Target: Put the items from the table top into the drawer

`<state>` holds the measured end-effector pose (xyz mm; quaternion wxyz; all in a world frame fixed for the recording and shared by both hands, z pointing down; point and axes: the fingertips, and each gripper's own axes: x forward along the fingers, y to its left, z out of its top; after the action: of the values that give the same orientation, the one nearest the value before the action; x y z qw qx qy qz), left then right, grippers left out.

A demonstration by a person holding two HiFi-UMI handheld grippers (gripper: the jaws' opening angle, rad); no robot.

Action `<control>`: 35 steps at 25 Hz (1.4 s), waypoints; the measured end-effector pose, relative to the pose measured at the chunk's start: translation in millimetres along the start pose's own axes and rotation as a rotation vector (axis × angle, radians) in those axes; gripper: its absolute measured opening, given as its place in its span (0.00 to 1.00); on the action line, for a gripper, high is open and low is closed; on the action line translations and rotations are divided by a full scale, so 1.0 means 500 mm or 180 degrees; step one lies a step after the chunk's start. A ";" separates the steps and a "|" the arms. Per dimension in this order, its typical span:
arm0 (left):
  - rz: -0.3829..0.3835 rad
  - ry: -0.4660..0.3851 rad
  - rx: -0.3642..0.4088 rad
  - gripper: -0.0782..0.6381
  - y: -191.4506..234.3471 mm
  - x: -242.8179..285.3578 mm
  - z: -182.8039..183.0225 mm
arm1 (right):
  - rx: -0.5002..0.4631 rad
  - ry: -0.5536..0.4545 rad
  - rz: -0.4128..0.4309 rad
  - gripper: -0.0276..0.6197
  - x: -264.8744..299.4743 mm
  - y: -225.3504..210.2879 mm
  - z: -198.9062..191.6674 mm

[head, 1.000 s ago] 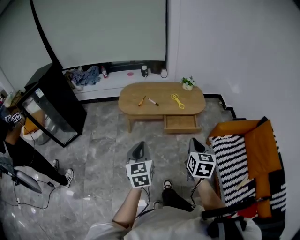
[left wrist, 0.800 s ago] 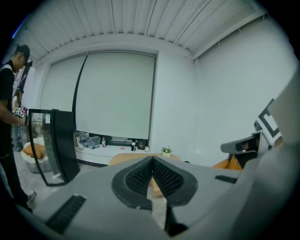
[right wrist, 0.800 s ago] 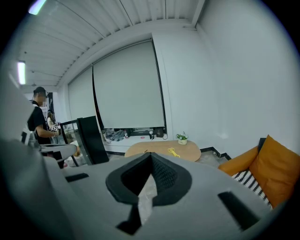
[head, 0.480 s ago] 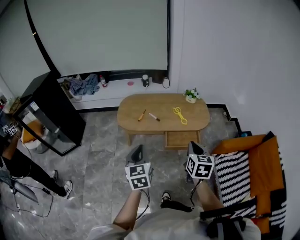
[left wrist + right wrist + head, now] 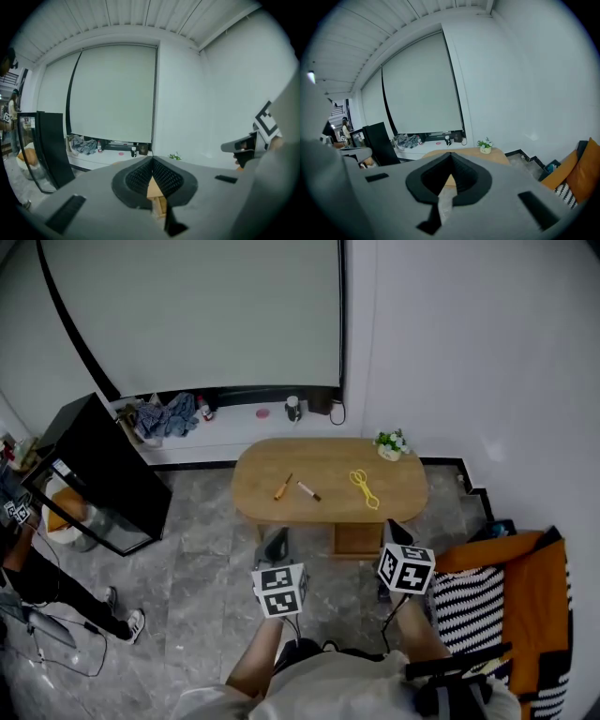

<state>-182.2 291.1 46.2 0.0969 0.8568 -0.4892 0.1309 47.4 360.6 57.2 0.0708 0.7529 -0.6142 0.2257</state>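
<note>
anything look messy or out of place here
A crumpled heap of clothes lies on the window ledge, and the drawer under the table stands pulled open. Nothing looks spilled or damaged.

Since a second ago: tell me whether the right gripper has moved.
Yes. The right gripper has come forward toward the table; its tip now sits beside the drawer.

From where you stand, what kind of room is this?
Probably a living room, or a mock-up of one: a low oval wooden coffee table, an orange couch beside it, and a small potted plant on the tabletop.
</note>
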 end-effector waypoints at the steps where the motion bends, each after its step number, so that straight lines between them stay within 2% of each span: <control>1: 0.0012 -0.0020 0.0019 0.12 0.002 0.018 0.002 | 0.0036 0.0025 -0.0003 0.03 0.015 -0.007 -0.001; 6: -0.0065 0.0147 0.0014 0.12 -0.015 0.086 0.007 | 0.0086 0.0128 -0.0022 0.03 0.077 -0.033 0.001; 13: -0.0173 0.0149 0.0090 0.12 -0.013 0.231 0.025 | 0.0154 0.0132 -0.0130 0.03 0.192 -0.069 0.035; 20: -0.0356 0.0094 0.0078 0.12 0.015 0.426 0.111 | 0.0121 0.0083 -0.0195 0.03 0.355 -0.068 0.139; 27: -0.0350 0.0033 0.0124 0.12 0.090 0.614 0.192 | 0.0113 0.0059 -0.0254 0.03 0.522 -0.060 0.244; 35: -0.0341 0.0386 -0.0058 0.12 0.151 0.744 0.155 | -0.0020 0.0282 -0.0248 0.03 0.648 -0.041 0.250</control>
<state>-56.1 -72.1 94.6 0.1409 0.8714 -0.4370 0.1727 145.2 28.1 88.0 0.1090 0.7653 -0.5813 0.2539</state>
